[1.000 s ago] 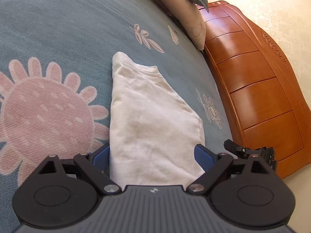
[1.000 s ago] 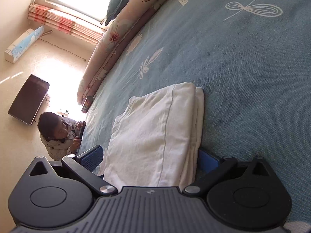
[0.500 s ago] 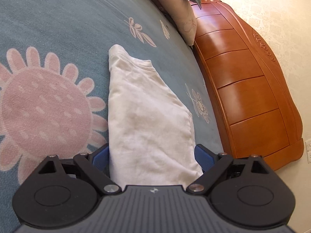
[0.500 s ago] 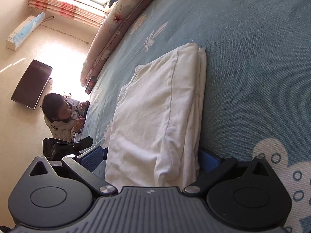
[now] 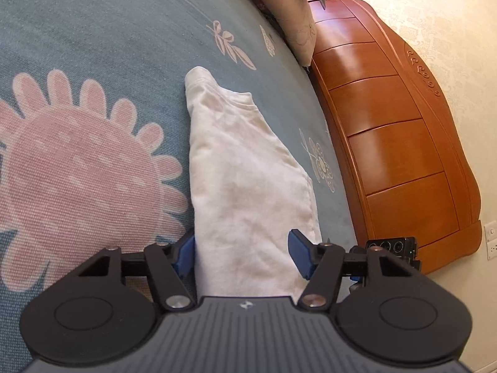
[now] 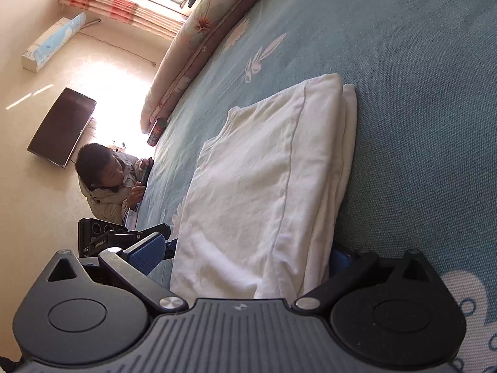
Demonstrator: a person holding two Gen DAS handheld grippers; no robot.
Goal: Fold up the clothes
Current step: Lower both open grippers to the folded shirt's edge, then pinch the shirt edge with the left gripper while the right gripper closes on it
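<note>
White folded garment [image 5: 248,186] between closing left jaws, on blue bedspread [image 5: 108,31]

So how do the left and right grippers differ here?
The left gripper has its jaws set narrower and closing. The right gripper has its jaws spread wide. On the left gripper, one blue pad overlaps the shirt. On the right gripper, the visible pad stands clear of the shirt's edge. Both straddle the folded shirt's near end on the bed.
</note>
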